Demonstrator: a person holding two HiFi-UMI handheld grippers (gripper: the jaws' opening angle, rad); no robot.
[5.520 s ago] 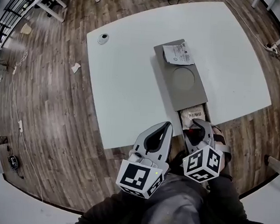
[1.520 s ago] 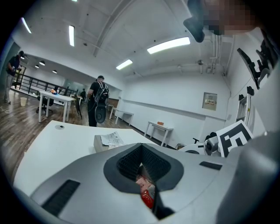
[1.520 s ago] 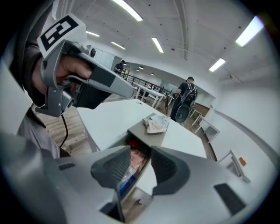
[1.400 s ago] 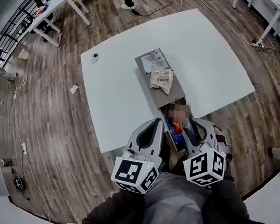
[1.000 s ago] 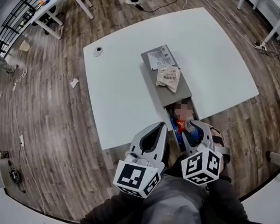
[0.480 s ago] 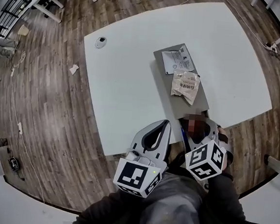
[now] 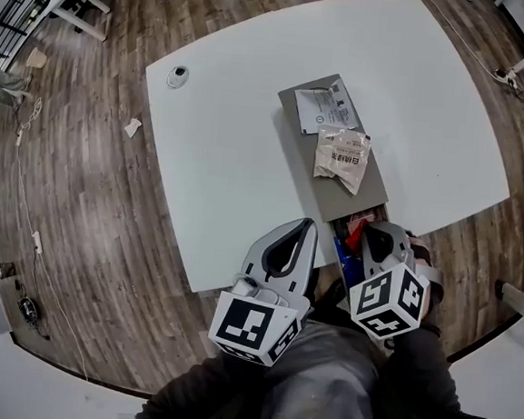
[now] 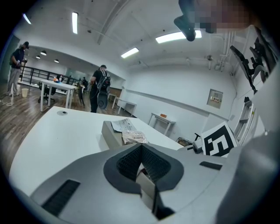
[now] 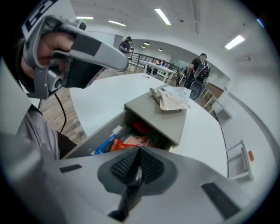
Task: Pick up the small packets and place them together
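A grey box (image 7: pixel 307 167) lies on the white table (image 7: pixel 220 173), with its drawer (image 7: pixel 344 243) pulled open at the near end. On the lid rest a white packet (image 7: pixel 322 106) and a crumpled beige packet (image 7: pixel 341 156). Red (image 9: pixel 141 127), orange (image 9: pixel 127 142) and blue (image 9: pixel 103 146) packets lie in the drawer. My right gripper (image 7: pixel 366 233) hangs over the drawer. Its jaws have just been closing and now stand shut, with no packet showing between the pads. My left gripper (image 7: pixel 310 226) is shut and empty beside the drawer, off the table's near edge.
A small round object (image 7: pixel 177 77) sits near the table's far left corner. A scrap of paper (image 7: pixel 132 127) lies on the wooden floor. In the gripper views, people (image 8: pixel 101 87) stand by other tables in the background. The person's lap fills the bottom of the head view.
The beige packet, once in the drawer by my right gripper, now lies on the box lid. Over the last second my right gripper has sunk towards the open drawer.
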